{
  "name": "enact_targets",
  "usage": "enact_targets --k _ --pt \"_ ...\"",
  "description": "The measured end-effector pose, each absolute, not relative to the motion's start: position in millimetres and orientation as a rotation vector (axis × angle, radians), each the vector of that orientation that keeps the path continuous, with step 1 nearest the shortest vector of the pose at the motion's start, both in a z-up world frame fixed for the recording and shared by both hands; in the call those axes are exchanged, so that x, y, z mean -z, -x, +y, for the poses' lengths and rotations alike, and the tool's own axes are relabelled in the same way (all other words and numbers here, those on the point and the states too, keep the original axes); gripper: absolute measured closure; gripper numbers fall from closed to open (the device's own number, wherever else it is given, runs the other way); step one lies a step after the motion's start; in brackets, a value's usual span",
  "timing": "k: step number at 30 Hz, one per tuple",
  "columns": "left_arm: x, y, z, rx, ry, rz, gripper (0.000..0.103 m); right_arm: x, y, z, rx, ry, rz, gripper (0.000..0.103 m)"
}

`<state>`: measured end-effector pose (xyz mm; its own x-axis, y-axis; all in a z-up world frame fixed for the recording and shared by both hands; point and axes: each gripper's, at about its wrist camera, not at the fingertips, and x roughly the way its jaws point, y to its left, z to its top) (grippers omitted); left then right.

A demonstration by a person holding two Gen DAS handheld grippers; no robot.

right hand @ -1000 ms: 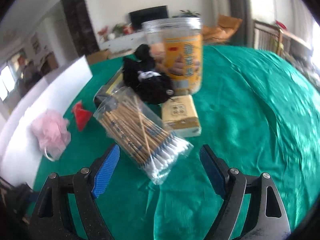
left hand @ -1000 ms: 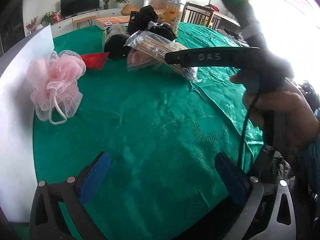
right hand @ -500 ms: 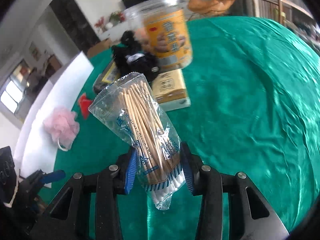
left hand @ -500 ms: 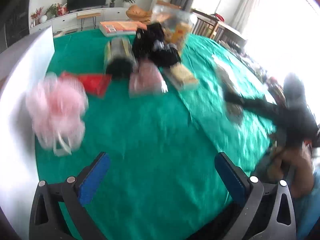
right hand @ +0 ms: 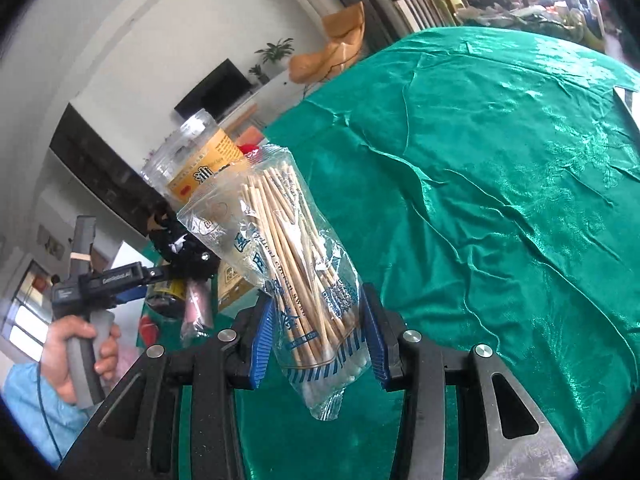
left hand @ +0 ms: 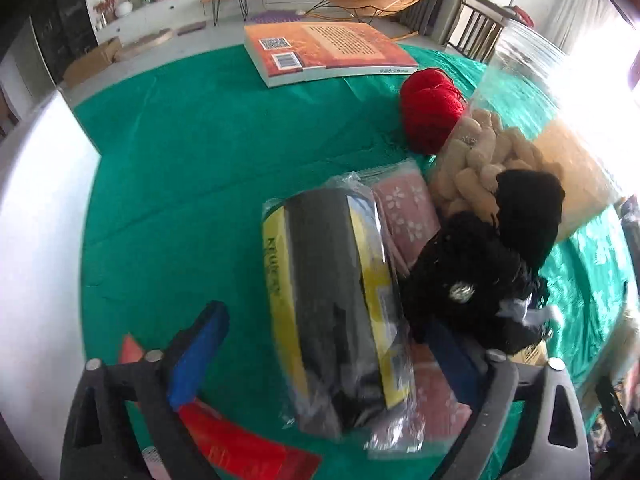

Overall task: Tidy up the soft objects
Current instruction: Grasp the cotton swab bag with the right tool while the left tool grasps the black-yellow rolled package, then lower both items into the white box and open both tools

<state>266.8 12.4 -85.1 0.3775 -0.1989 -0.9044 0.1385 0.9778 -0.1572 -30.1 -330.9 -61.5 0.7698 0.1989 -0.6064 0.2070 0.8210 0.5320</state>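
The right hand-held gripper (right hand: 318, 350) has its blue pads clamped on the bag of cotton swabs (right hand: 288, 264), held up off the green surface (right hand: 500, 200). The bag's long axis runs up and away from the pads, cotton tips hanging just below them.

The left hand-held gripper (left hand: 320, 356) has just been closing. The plastic-wrapped black-and-yellow roll (left hand: 336, 304) lies lengthwise between its jaws, but a grip isn't clear. Beyond its right finger, a clear jar (left hand: 516, 128) holds beige puffy snacks.
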Motion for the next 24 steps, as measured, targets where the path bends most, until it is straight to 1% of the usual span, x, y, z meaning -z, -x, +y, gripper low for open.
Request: enact_targets --k 1,4,8,13,15,18,21,24 --pt "89 -267 15 0.233 0.091 1.177 0.045 65 19 -337 -0.01 -0.655 0.726 0.06" --pt "87 -266 27 0.212 0.162 1.163 0.049 69 -37 -347 0.004 -0.715 0.792 0.06" --pt "72 -259 51 0.155 0.209 1.132 0.049 61 -108 -376 0.004 -0.792 0.854 0.06" --pt "38 -255 69 0.16 0.26 1.057 0.049 75 -163 -380 0.046 -0.805 1.008 0.061" --pt "23 -255 74 0.172 0.263 1.024 0.049 72 -174 -382 0.02 -0.855 0.994 0.062" --pt "6 -255 79 0.193 0.266 0.988 0.049 58 -184 -390 -0.023 -0.962 0.91 0.063" --pt "-8 -253 87 0.211 0.288 0.963 0.049 35 -196 -384 -0.03 -0.941 0.893 0.063" --pt "-29 -245 106 0.226 0.321 0.927 0.049 -7 -209 -371 -0.072 -0.875 0.84 0.063"
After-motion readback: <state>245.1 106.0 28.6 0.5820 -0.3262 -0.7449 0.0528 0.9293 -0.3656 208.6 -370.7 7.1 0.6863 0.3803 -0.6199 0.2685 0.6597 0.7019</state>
